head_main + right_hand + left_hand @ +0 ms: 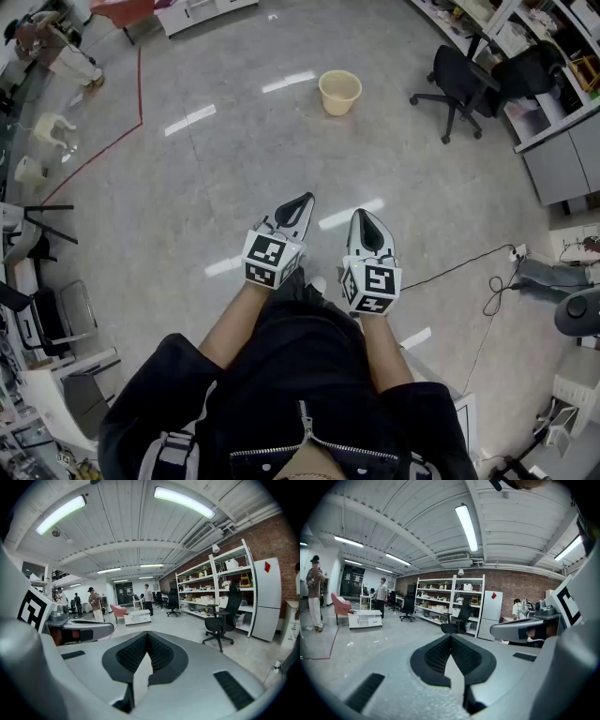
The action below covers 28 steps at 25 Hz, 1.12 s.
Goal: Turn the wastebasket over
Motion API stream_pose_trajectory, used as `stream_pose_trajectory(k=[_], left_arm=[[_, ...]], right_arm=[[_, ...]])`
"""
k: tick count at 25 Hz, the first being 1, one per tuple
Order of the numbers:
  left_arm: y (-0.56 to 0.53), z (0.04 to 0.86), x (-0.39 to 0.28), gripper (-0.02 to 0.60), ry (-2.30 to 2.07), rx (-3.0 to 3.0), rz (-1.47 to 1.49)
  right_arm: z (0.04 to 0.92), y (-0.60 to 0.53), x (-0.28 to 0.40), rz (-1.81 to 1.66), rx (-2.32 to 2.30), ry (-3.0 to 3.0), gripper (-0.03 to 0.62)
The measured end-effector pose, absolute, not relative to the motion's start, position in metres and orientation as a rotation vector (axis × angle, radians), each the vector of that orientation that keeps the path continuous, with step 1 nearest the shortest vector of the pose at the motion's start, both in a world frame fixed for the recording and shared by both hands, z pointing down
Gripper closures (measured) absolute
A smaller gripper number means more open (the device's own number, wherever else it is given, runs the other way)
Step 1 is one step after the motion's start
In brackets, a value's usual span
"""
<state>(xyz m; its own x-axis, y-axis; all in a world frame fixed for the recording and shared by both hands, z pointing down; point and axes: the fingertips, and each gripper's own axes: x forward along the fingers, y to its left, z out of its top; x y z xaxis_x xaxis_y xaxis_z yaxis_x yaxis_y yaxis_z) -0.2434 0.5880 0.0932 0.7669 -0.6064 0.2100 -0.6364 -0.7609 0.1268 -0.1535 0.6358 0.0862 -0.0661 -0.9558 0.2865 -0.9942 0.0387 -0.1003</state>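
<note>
A pale yellow wastebasket (339,92) stands upright, mouth up, on the grey floor far ahead of me in the head view. My left gripper (304,200) and right gripper (362,217) are held side by side in front of my body, well short of the basket. Both are shut with nothing between the jaws. In the left gripper view the left gripper (451,636) has its tips meeting, and the right gripper's (147,634) tips meet in the right gripper view. The wastebasket does not appear in either gripper view.
A black office chair (457,82) stands right of the basket by grey cabinets (561,155). A cable (459,269) runs across the floor at right. Red tape (122,131) marks the floor at left. Shelves (449,599) and people (94,603) are in the distance.
</note>
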Motion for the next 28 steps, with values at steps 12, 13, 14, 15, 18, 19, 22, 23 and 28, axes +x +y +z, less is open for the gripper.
stream_pose_trajectory(k=[12,13,14,15,18,19,22,23,28], left_arm=[[0.592,0.093,-0.238,0.577,-0.988,2.777,0.244],[0.592,0.092,-0.237,0.577,-0.988,2.779,0.243],[0.592,0.091,-0.236,0.577,-0.989,2.781,0.242],[0.592,0.090,-0.235,0.577,-0.989,2.782,0.243],[0.592,0.090,-0.235,0.577,-0.986,2.783,0.249],[0.591,0.090,-0.235,0.577,-0.984,2.784,0.249],[0.587,0.089,-0.232,0.577,-0.977,2.786,0.249],[0.585,0.089,-0.231,0.577,-0.974,2.787,0.249],[0.577,0.092,-0.220,0.577,-0.946,2.797,0.253]], right_arm=[[0.084,0.638,-0.152,0.434,2.051,-2.206,0.583],[0.083,0.638,-0.151,0.437,2.052,-2.209,0.583],[0.083,0.637,-0.150,0.443,2.053,-2.212,0.583],[0.083,0.637,-0.149,0.449,2.054,-2.214,0.583],[0.082,0.636,-0.148,0.458,2.062,-2.219,0.583],[0.081,0.636,-0.149,0.457,2.063,-2.221,0.583],[0.080,0.636,-0.149,0.455,2.059,-2.221,0.583],[0.080,0.635,-0.149,0.453,2.058,-2.219,0.583],[0.084,0.631,-0.138,0.460,2.072,-2.198,0.583]])
